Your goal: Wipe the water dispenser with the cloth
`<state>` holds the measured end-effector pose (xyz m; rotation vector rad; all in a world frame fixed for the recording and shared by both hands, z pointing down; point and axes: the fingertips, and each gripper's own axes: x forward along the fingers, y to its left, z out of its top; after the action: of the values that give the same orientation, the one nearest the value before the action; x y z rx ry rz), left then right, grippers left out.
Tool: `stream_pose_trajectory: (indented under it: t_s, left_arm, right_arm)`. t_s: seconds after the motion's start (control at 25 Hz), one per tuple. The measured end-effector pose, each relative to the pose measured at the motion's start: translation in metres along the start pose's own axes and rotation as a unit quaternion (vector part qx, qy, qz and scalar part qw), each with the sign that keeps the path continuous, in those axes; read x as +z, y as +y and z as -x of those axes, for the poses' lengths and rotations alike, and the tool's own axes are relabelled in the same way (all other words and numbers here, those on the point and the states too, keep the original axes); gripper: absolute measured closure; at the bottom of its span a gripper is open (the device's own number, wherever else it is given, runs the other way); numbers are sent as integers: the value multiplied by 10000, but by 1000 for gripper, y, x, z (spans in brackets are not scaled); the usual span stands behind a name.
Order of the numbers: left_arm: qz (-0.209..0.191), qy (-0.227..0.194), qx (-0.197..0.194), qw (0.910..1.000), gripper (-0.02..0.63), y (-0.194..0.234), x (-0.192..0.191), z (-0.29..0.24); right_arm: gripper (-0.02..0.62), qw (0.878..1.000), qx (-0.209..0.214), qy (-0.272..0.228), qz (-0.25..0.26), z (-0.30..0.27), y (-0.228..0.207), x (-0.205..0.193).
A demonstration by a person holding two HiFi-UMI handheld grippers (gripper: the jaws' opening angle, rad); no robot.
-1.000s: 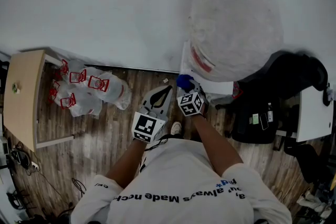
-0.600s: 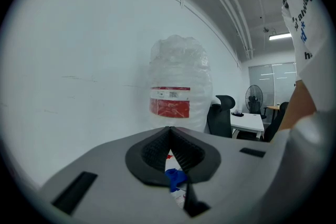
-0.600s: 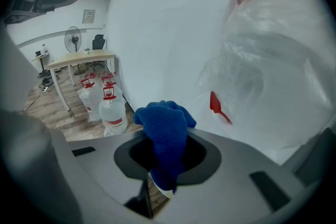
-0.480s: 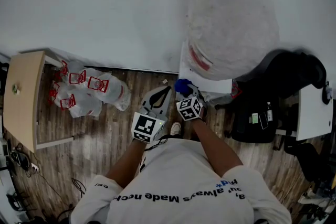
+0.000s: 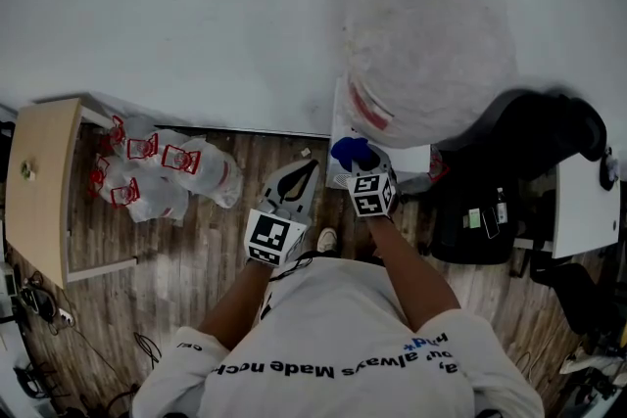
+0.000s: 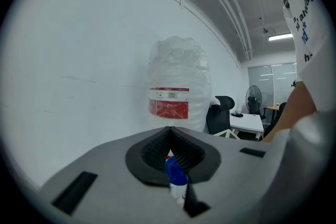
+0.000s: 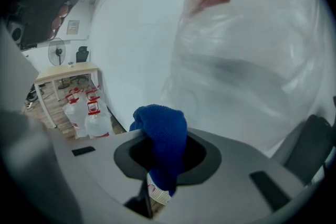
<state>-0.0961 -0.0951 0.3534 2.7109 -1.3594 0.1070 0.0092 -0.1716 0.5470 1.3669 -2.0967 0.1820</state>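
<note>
The water dispenser (image 5: 407,160) stands against the wall, its big bottle (image 5: 431,54) wrapped in clear plastic with a red label. My right gripper (image 5: 359,162) is shut on a blue cloth (image 5: 351,152) and holds it against the dispenser's front just below the bottle. In the right gripper view the cloth (image 7: 163,139) bulges out over the jaws, with the wrapped bottle (image 7: 252,50) close above. My left gripper (image 5: 312,167) hangs to the left of the dispenser, shut and holding nothing. Its jaw tips (image 6: 169,131) meet, and the bottle (image 6: 178,86) shows beyond them.
Several water jugs with red caps (image 5: 162,166) lie on the wooden floor at the left, next to a light wooden table (image 5: 39,181). A black office chair (image 5: 534,137), a dark bag (image 5: 470,220) and a white desk (image 5: 583,210) crowd the right side.
My right gripper has shifted a little to the right along the dispenser's front, with the blue cloth still in it. The left gripper has stayed where it was.
</note>
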Motion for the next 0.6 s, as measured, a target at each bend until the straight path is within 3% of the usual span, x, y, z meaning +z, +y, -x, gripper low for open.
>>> stream_pose_trajectory:
  t_s: [0.32,0.6]
  left_arm:
    - [-28,31,-70,10000,588,-5,-2,-6]
    - [-34,51,-37,10000,588,-1,-3,-5]
  right_arm:
    - [512,9969,-150,595,-494,-25,-28,-44]
    - [514,9970,-14,652,-407,-27,-27,-45]
